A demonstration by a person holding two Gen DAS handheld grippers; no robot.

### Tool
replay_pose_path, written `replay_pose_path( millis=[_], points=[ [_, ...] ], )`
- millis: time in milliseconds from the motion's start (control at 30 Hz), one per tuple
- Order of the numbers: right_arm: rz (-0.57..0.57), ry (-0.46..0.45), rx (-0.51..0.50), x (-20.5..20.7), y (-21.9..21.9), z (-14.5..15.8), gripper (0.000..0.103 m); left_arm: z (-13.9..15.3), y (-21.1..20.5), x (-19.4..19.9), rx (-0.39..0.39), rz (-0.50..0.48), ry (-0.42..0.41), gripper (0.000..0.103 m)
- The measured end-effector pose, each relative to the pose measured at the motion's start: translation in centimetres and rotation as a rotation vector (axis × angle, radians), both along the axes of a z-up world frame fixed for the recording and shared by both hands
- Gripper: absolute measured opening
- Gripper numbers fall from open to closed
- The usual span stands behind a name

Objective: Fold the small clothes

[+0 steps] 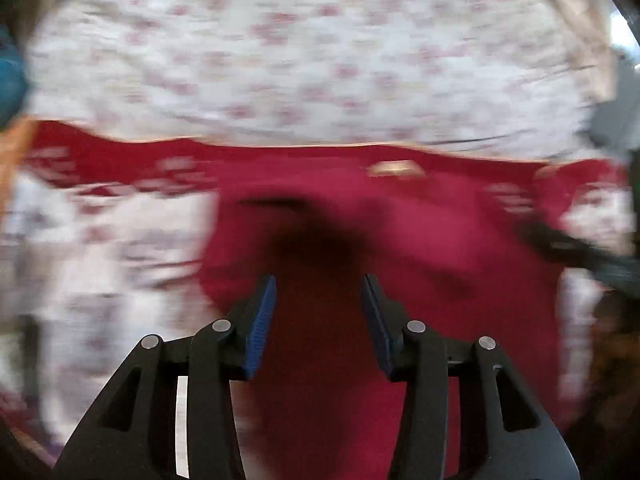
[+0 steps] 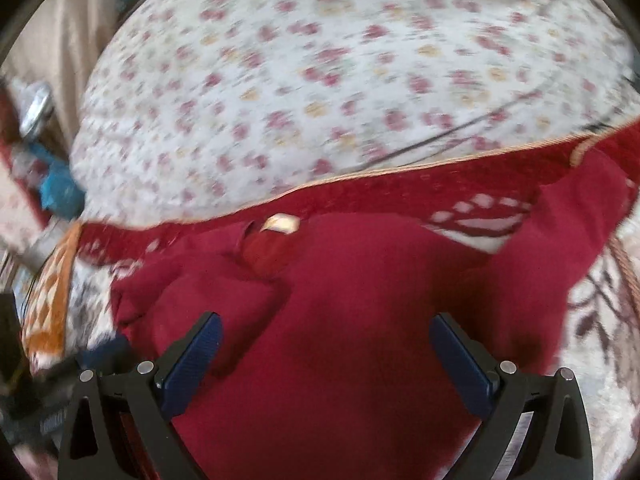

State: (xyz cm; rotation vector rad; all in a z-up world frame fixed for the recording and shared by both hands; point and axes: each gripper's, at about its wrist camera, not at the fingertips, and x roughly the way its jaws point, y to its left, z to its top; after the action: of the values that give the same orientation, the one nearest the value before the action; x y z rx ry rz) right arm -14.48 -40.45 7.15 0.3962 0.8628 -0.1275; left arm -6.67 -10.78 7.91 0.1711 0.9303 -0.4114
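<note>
A dark red garment [image 1: 400,240] lies spread on a red-and-white patterned blanket; both views are blurred. A pale tag [image 1: 396,168] shows at its neck. My left gripper [image 1: 319,280] is open just above the garment's middle, nothing between its blue pads. In the right wrist view the same red garment [image 2: 360,300] fills the lower frame, its collar and tag [image 2: 282,222] at the far edge and a sleeve [image 2: 560,240] reaching right. My right gripper [image 2: 325,322] is wide open and empty above the cloth. The left gripper shows as a dark blur at the lower left edge [image 2: 60,368].
A white bedsheet with pink flowers [image 2: 320,80] stretches behind the blanket. The blanket's red border [image 2: 400,184] runs across the far edge of the garment. An orange-patterned cloth [image 2: 48,300] and clutter with a teal item [image 2: 56,188] sit at the left.
</note>
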Motion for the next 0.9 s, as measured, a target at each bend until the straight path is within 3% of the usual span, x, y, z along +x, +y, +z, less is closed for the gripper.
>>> replay_pose_path(
  millis=[67, 133, 267, 300, 367, 400, 467, 500, 633, 733, 900],
  points=[
    [0.066, 0.004, -0.014, 0.7, 1.9, -0.3, 0.103, -1.7, 2.5, 1.6, 0.038, 0.106, 0.011, 0.043],
    [0.126, 0.013, -0.021, 1.7, 3.9, -0.7, 0.103, -2.9, 3.9, 2.6, 0.008, 0.158, 0.060, 0.043],
    [0.274, 0.020, -0.081, 2.9, 8.8, -1.1, 0.102, -4.3, 4.9, 4.0, -0.049, 0.184, 0.109, 0.043],
    [0.303, 0.032, -0.135, 3.4, 10.0, -1.4, 0.098, -4.2, 4.7, 4.1, -0.051, 0.183, 0.110, 0.043],
    [0.316, 0.074, -0.257, 4.4, 11.7, -2.5, 0.061, -4.3, 4.6, 4.0, -0.043, 0.180, 0.103, 0.043],
    [0.306, 0.102, -0.272, 5.0, 11.7, -3.1, 0.036, -4.4, 4.6, 4.4, -0.038, 0.180, 0.107, 0.043],
    [0.265, 0.105, -0.172, 5.4, 9.9, -3.6, 0.031, -4.4, 4.7, 4.4, -0.034, 0.181, 0.110, 0.044],
    [0.243, 0.087, -0.117, 5.1, 8.7, -3.4, 0.024, -4.5, 4.7, 4.5, -0.038, 0.183, 0.113, 0.044],
    [0.160, 0.005, 0.001, 3.0, 4.4, -1.0, 0.014, -4.6, 4.5, 4.3, -0.043, 0.193, 0.119, 0.044],
    [0.078, -0.028, -0.043, 1.1, 2.0, 0.6, 0.011, -4.6, 4.5, 4.1, -0.039, 0.197, 0.117, 0.044],
    [-0.065, 0.088, -0.084, -0.8, -1.4, -1.0, 0.011, -4.3, 5.2, 3.4, -0.057, 0.204, 0.146, 0.044]
  ],
)
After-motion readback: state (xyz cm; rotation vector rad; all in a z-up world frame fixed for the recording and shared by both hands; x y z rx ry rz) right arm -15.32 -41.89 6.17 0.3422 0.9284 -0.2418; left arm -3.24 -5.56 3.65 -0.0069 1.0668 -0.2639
